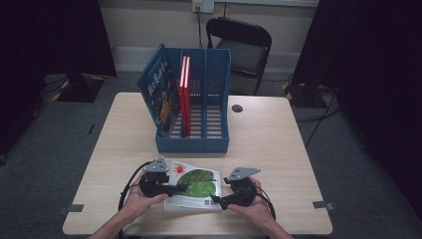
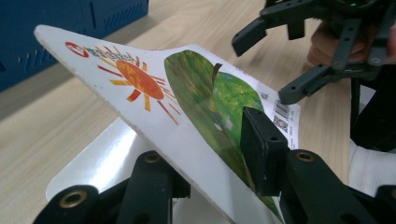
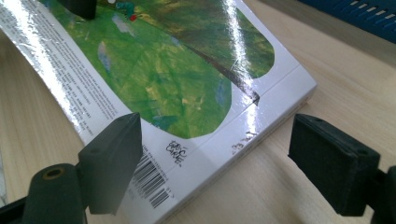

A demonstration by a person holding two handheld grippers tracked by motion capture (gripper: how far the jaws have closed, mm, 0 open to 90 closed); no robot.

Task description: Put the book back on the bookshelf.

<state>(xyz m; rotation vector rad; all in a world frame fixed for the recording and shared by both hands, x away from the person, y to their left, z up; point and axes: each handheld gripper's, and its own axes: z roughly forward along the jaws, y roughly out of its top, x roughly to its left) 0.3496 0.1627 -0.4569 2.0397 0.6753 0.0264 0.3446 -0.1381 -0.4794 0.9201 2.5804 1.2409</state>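
On the table's near edge, left to right:
Left gripper (image 1: pixel 175 188): black jaws clamped on the lifted front cover of the picture book (image 1: pixel 195 185).
Picture book: glossy, white card, green leaf shape and orange sun; lies flat on the pale wood-grain table (image 1: pixel 268 134), cover bent upward.
Right gripper (image 1: pixel 217 199): matte rectangular pads apart, straddling the book's barcode corner.
Behind: blue plastic slotted file rack (image 1: pixel 199 109).

Glossy, laminated white-and-green picture book cover (image 3: pixel 187 79) catches glare between the right gripper's (image 3: pixel 215 163) matt black plastic jaws, above a smooth, pale wood-grain table (image 3: pixel 289 182); beyond stands a blue slotted plastic file rack (image 1: pixel 199 119).
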